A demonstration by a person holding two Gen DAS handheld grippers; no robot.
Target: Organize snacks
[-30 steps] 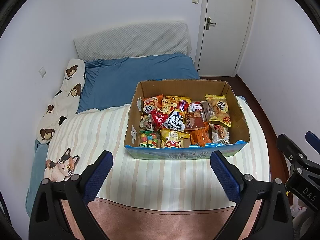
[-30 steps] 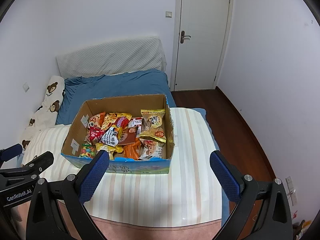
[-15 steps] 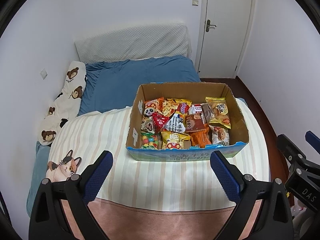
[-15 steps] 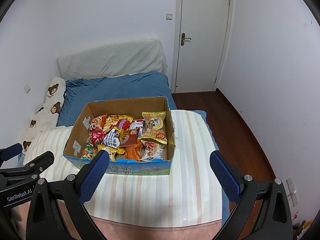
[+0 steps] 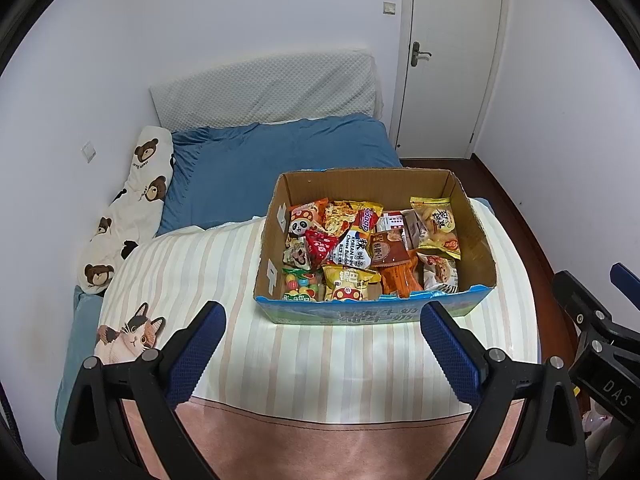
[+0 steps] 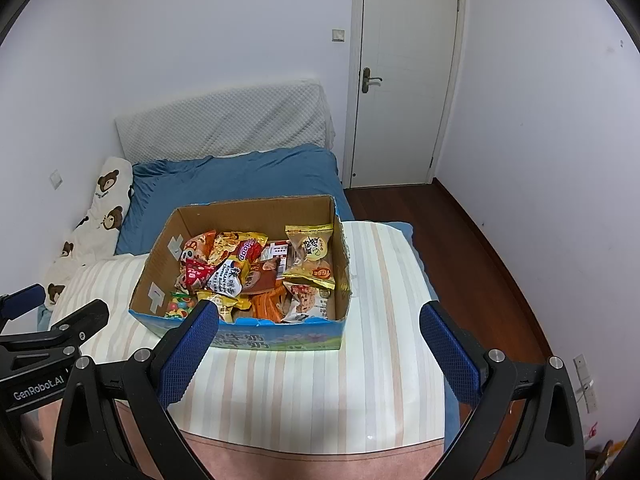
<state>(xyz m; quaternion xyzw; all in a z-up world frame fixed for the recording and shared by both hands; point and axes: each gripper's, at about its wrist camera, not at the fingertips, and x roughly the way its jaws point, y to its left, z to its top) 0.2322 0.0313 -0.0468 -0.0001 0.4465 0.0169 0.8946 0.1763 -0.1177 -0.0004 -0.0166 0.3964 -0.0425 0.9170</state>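
An open cardboard box (image 5: 476, 240) (image 6: 160, 264) stands on the striped blanket on the bed, filled with several mixed snack packets, such as a yellow pastry packet (image 5: 436, 224) (image 6: 312, 248), a red triangular packet (image 5: 320, 246) (image 6: 196, 274) and orange sticks (image 5: 398, 278) (image 6: 266, 306). My left gripper (image 5: 322, 322) is open and empty, held above the blanket in front of the box. My right gripper (image 6: 320, 324) is open and empty, in front of the box's right half. Each gripper shows at the edge of the other's view.
The striped blanket (image 5: 192, 272) (image 6: 392, 320) has a cat print (image 5: 128, 336) at the left. A blue sheet (image 5: 280, 152), a white headboard cushion (image 5: 264, 88) and a bear-print pillow (image 5: 132, 200) lie behind. The door (image 6: 404, 76) and wooden floor (image 6: 472, 248) are right of the bed.
Both views have pulled back and risen slightly, so the box sits a little farther and lower in frame. Both grippers stay open and empty.
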